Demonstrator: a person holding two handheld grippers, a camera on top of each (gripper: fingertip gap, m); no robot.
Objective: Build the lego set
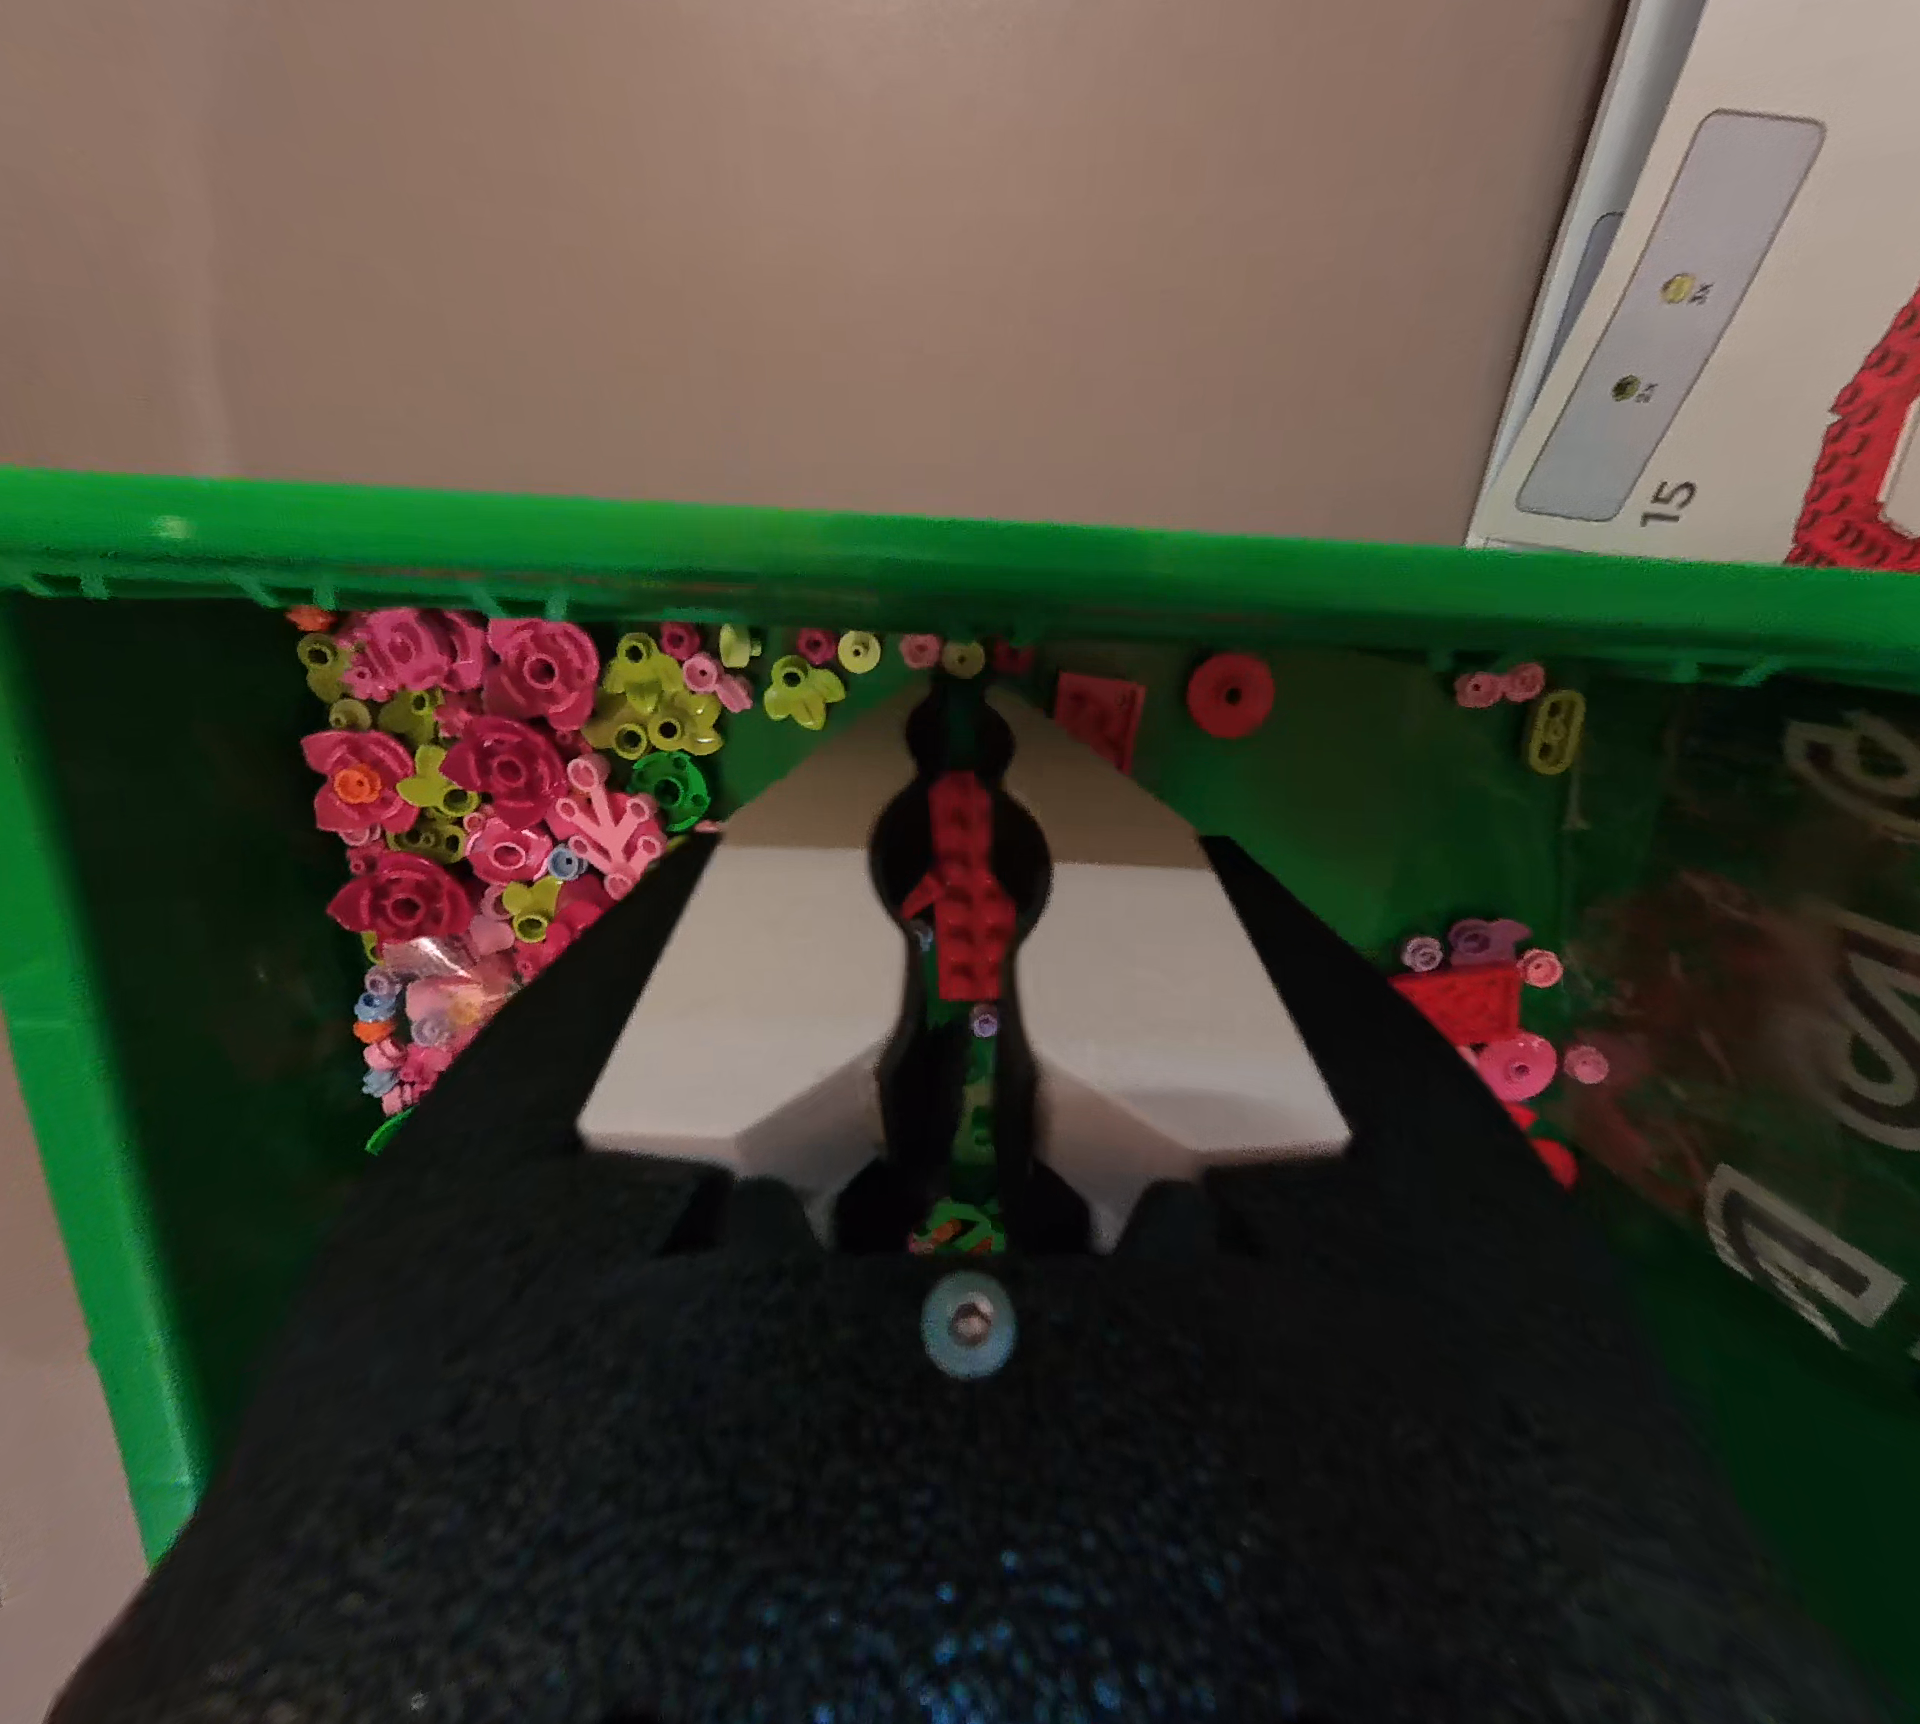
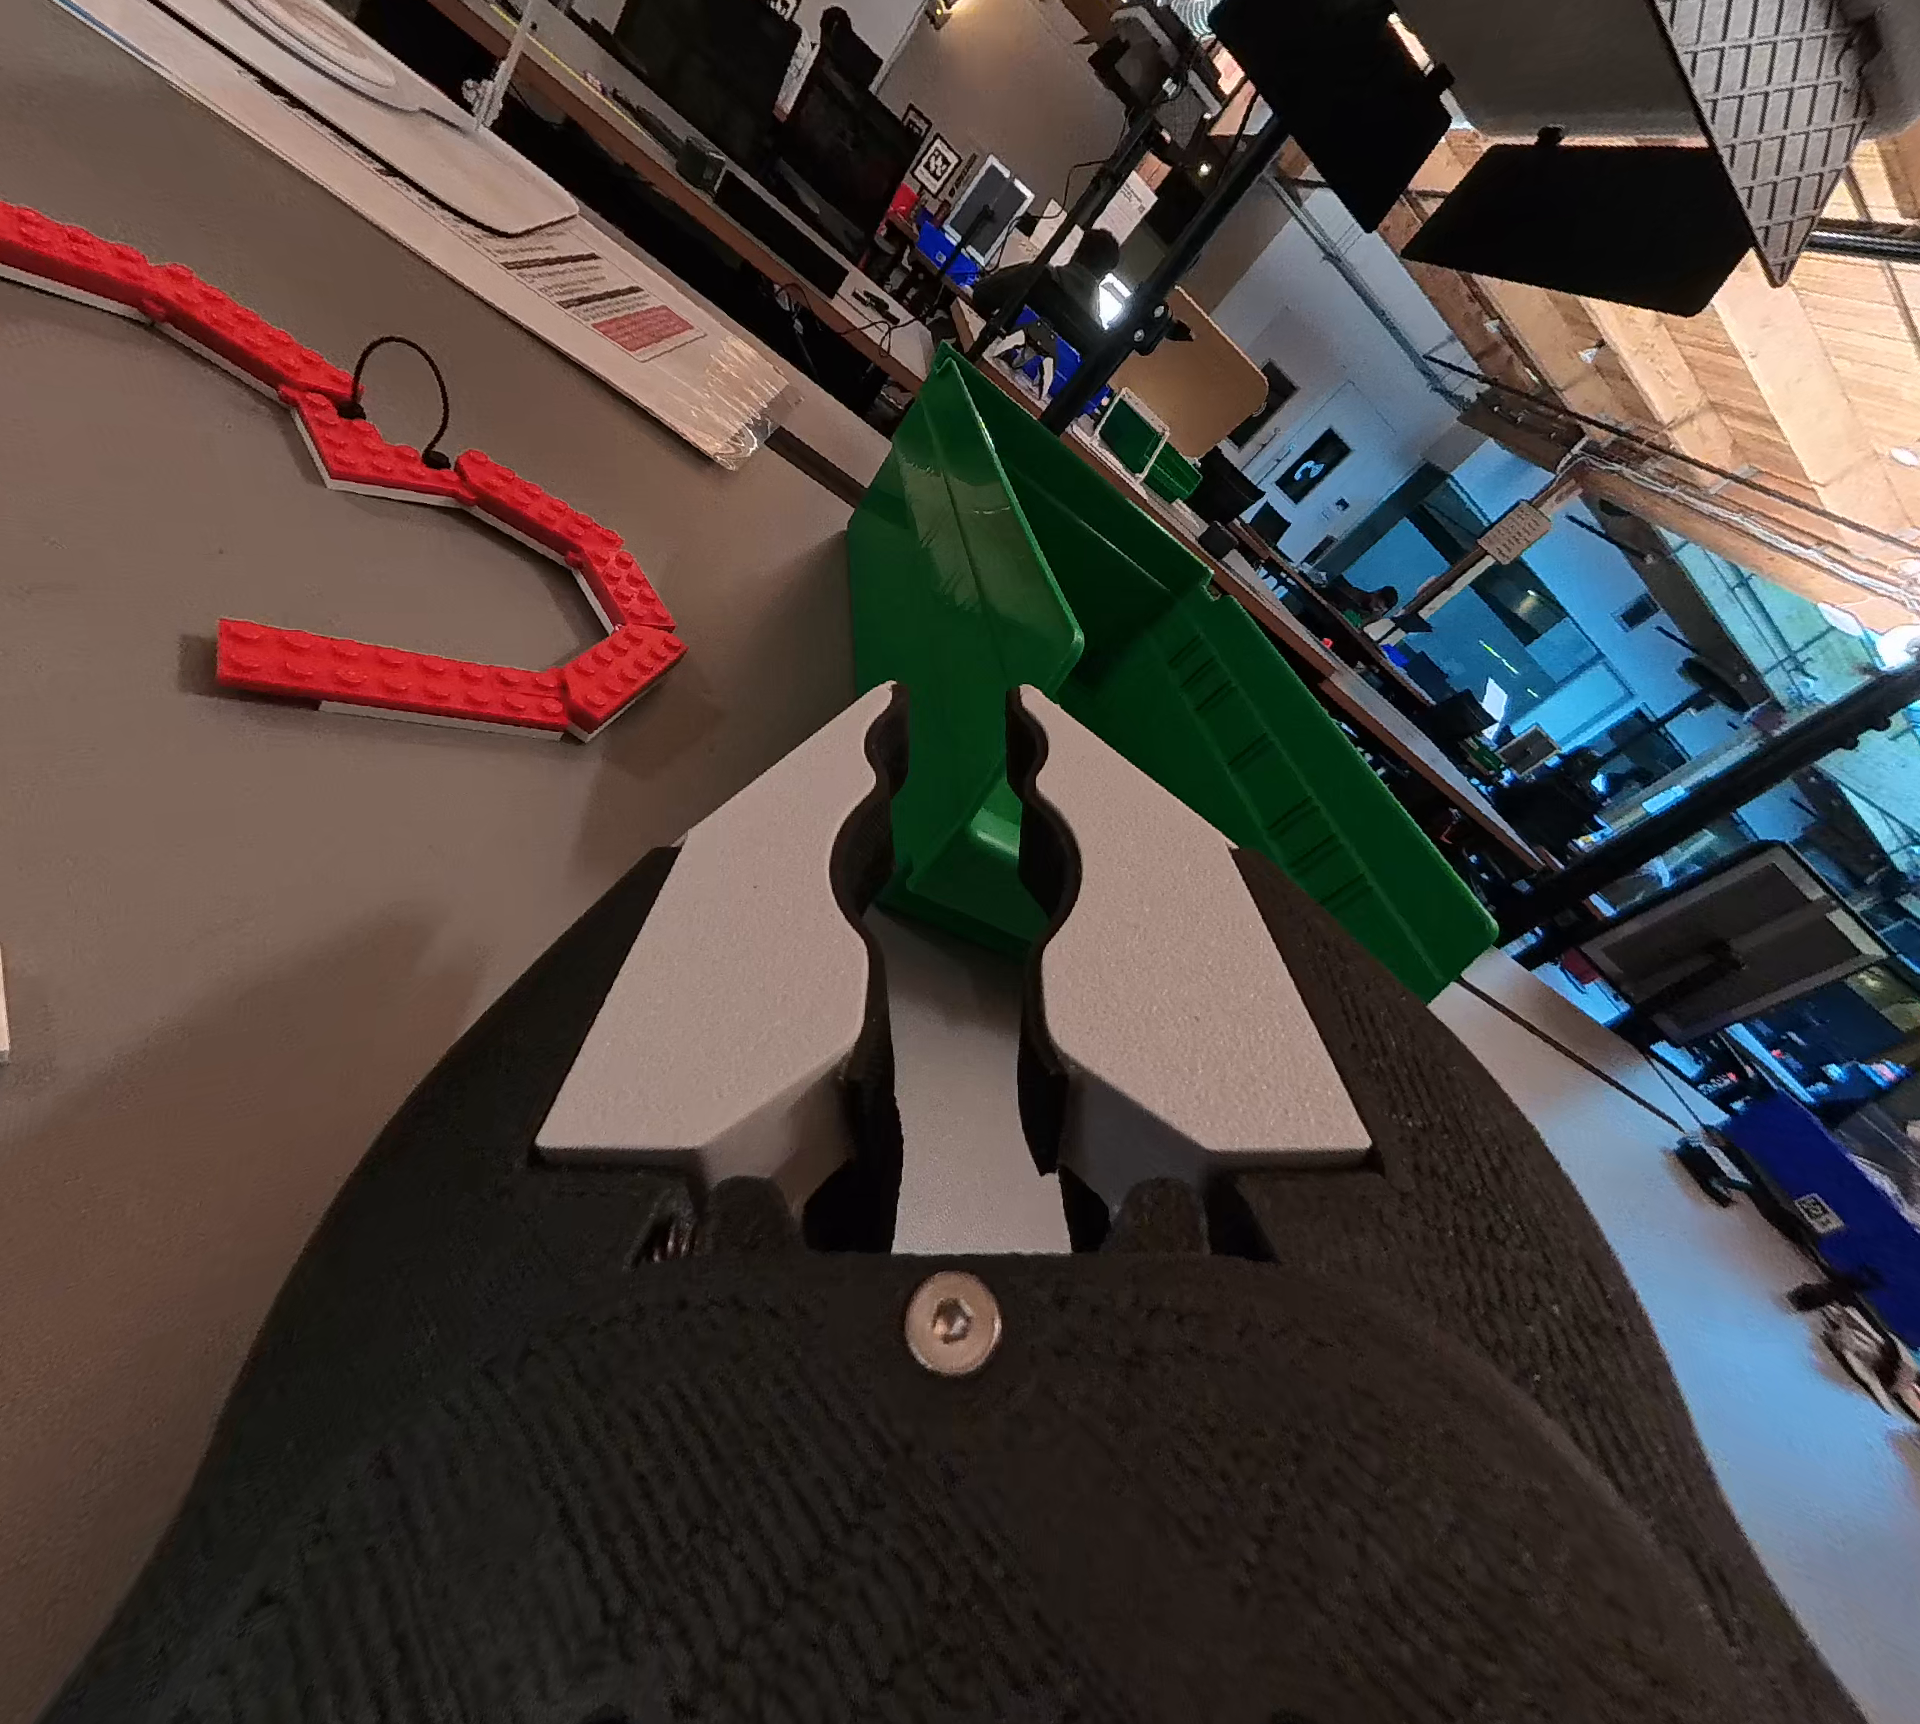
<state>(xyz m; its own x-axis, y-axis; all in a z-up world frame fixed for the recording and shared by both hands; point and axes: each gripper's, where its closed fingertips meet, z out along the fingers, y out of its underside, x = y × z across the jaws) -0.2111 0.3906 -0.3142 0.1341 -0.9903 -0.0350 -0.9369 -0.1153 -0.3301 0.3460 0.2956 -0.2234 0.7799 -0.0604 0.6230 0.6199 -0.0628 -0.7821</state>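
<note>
Left wrist view: my left claw [image 1: 961, 708], nearly together over red plates [image 1: 966, 895] in the green bin [image 1: 727, 547] — I'd pinch one squarely; right claw [image 2: 958, 703] apart, empty.

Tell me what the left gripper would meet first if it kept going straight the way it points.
Most likely the red plate pieces showing in the narrow gap of the left gripper, lying on the floor of the green bin. Depth is unclear, so the bin's far wall could come soon after.

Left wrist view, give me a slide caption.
Left tool reaching into a green bin of pink flower pieces, its tips nearly together around red bricks.
</note>
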